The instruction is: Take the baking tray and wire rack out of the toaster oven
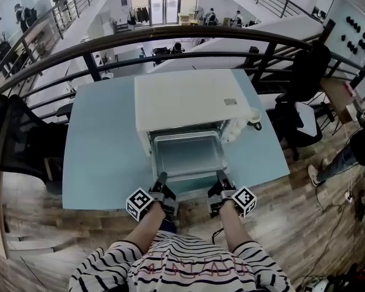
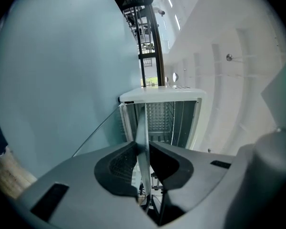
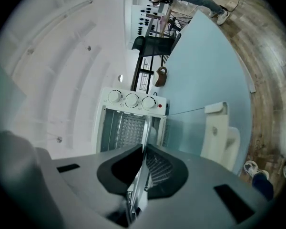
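Observation:
The white toaster oven (image 1: pixel 188 99) stands on a pale blue table (image 1: pixel 97 157) with its door folded down toward me. A metal baking tray (image 1: pixel 188 154) sticks out of the oven mouth over the door. My left gripper (image 1: pixel 162 187) is shut on the tray's near left edge and my right gripper (image 1: pixel 221 184) on its near right edge. In the left gripper view the thin tray edge (image 2: pixel 142 128) runs between the closed jaws of the gripper (image 2: pixel 144 149). The right gripper view shows the same: the tray edge (image 3: pixel 145 132) is pinched in the gripper (image 3: pixel 143 159), below the oven's knobs (image 3: pixel 132 100). I cannot make out a wire rack.
The glass door with its white handle (image 3: pixel 214 128) lies open beside the tray. A small dark-handled cup (image 1: pixel 253 117) sits right of the oven. A black chair (image 1: pixel 15 139) stands left of the table, a dark railing (image 1: pixel 170 38) runs behind it, and a person (image 1: pixel 353 151) stands at far right.

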The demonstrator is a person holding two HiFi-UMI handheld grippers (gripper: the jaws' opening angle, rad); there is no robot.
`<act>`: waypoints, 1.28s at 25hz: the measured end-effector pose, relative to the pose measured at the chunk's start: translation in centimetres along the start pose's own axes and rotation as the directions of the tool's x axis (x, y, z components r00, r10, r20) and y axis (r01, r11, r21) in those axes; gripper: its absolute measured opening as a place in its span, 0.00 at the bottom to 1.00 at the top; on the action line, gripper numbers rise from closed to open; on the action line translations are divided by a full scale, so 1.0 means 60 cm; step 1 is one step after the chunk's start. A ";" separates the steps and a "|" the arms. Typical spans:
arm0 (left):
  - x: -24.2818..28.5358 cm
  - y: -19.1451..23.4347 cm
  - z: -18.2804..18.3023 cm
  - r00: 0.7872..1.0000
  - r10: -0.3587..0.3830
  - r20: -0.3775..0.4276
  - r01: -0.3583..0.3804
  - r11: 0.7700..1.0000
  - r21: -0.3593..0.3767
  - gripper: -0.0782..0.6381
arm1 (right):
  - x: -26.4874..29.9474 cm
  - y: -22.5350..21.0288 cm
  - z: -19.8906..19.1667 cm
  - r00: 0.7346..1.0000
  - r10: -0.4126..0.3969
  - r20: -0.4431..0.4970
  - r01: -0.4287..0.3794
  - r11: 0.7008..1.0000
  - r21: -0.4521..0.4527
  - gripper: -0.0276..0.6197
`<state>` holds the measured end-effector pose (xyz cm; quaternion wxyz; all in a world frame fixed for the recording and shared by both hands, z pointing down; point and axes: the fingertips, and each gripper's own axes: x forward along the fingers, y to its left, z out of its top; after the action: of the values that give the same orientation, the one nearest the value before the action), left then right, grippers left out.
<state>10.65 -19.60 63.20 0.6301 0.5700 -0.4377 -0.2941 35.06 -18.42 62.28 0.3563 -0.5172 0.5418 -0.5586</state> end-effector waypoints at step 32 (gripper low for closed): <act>-0.308 0.038 0.176 0.993 -0.105 -0.051 0.106 0.994 0.000 0.23 | -0.147 0.049 -0.345 0.987 0.069 -0.142 -0.079 0.995 -0.068 0.11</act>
<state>-7.22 -7.99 61.06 0.6237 0.6005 -0.3913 -0.3118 16.47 -5.52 60.24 0.3188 -0.4691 0.6045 -0.5594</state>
